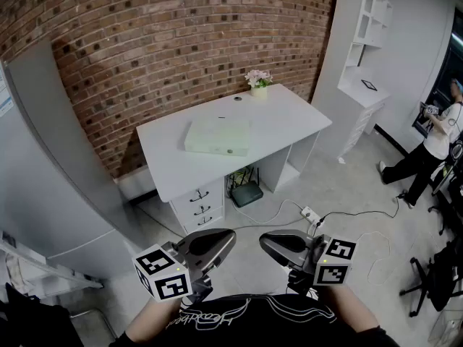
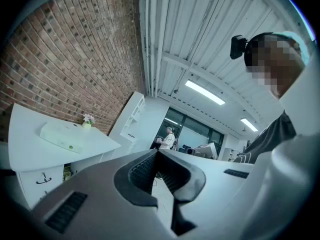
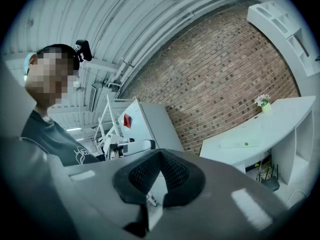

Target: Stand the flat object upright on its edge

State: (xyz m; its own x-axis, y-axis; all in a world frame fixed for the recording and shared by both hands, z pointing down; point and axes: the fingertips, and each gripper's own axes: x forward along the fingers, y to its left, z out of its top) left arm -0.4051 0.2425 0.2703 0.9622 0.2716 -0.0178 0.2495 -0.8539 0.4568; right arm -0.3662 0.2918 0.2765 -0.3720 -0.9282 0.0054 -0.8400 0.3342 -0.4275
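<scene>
Nearest to us, we are holding the left hand-held gripper (image 1: 224,241), grey with a black-and-white marker cube, close in front of our dark shirt, with the matching right hand-held gripper (image 1: 269,241) just beside it. In each gripper view the black ribbed pads are meeting with nothing between them, so both are pinched together and carrying nothing.

The task's thing, a pale green flat rectangular slab (image 1: 217,136), is lying on its broad face near the middle of the white table (image 1: 296,118). The table is standing against the red brick wall (image 1: 181,27), well apart from us across the grey floor. A small pot of pink flowers (image 1: 258,82) is sitting near the table's back edge, apart from the slab. Another person (image 1: 434,143) is standing far off at the right.

We are judging that the work on the slab is not yet begun and that we are only at the approach. The next move is calling for us to walk up to the table and part the jaws. One hand-held gripper should then tip the slab up by a long edge while the other steadies it, since it will probably be tippy on so narrow an edge.
</scene>
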